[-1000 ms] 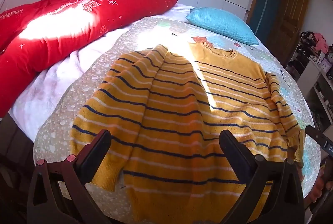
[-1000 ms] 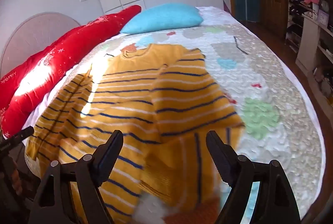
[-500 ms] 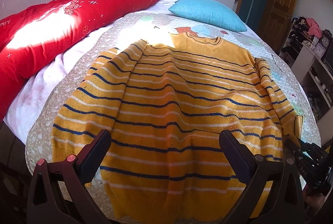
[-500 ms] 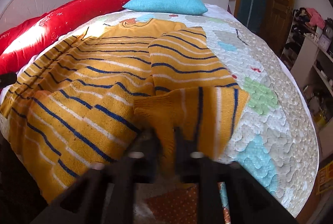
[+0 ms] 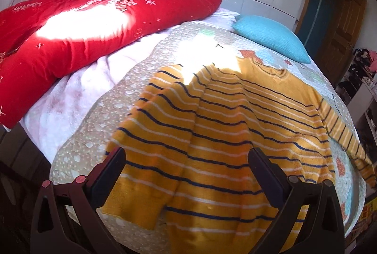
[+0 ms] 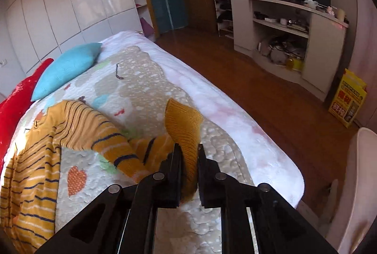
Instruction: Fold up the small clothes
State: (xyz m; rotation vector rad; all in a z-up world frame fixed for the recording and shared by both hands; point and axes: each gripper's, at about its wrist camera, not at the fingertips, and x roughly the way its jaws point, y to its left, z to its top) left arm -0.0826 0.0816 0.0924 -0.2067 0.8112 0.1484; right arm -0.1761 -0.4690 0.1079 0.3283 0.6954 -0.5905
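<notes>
A yellow sweater with navy and white stripes [image 5: 226, 126] lies flat on the quilted bed. Its left sleeve is folded in over the body. Its right sleeve [image 5: 346, 133] stretches out toward the right edge of the bed. My left gripper [image 5: 186, 169] is open and empty, above the sweater's hem. My right gripper [image 6: 189, 159] is shut on the ribbed cuff [image 6: 182, 122] of the right sleeve, which it holds out away from the sweater's body [image 6: 30, 171].
A red duvet [image 5: 77, 30] lies along the left of the bed. A blue pillow [image 5: 271, 37] sits at its head. The bed's right edge [image 6: 264, 136] drops to a wooden floor with a white TV cabinet [image 6: 289, 41] and a yellow box [image 6: 348, 98].
My right gripper has shut on the right sleeve's cuff and pulled the sleeve out to the right, off the sweater's body. My left gripper stays open and has swung a little left.
</notes>
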